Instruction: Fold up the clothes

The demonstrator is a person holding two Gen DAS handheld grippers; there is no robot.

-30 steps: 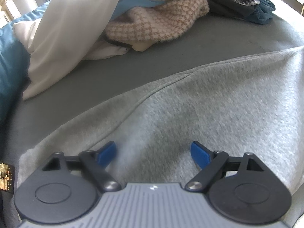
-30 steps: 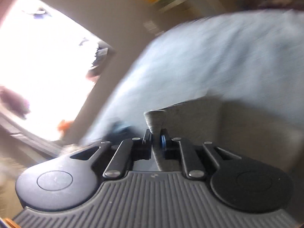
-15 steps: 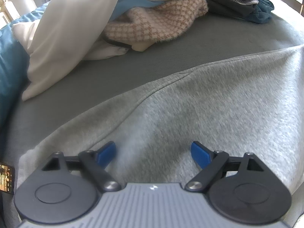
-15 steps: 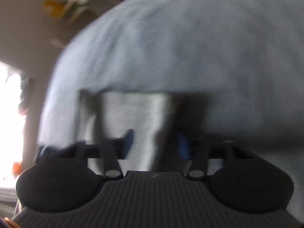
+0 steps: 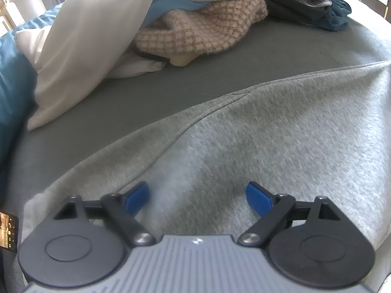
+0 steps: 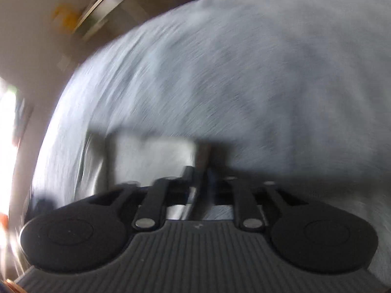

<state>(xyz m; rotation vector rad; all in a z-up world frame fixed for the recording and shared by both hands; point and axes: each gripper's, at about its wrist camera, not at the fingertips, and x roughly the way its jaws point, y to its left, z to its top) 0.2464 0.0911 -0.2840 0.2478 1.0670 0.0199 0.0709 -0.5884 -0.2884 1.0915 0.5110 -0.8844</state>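
Note:
A light grey sweatshirt (image 5: 268, 131) lies spread on the grey bed sheet (image 5: 220, 68). My left gripper (image 5: 197, 195) is open, its blue-padded fingers resting low over the sweatshirt near its hem. In the blurred right wrist view, my right gripper (image 6: 199, 173) has its fingers close together over a pale grey piece of the sweatshirt (image 6: 151, 158), with the grey sweatshirt body (image 6: 244, 73) spread beyond. The blur hides whether cloth is pinched.
A pile of clothes lies at the far side of the bed: a white garment (image 5: 80, 41), a pink houndstooth knit (image 5: 202, 29), dark plaid and blue items (image 5: 315, 2). A teal cover (image 5: 9, 78) lies at left. Furniture (image 6: 92, 14) stands beyond the bed.
My right gripper opened half a second ago and has closed again, while swinging fast over the sweatshirt. My left gripper has stayed still and open.

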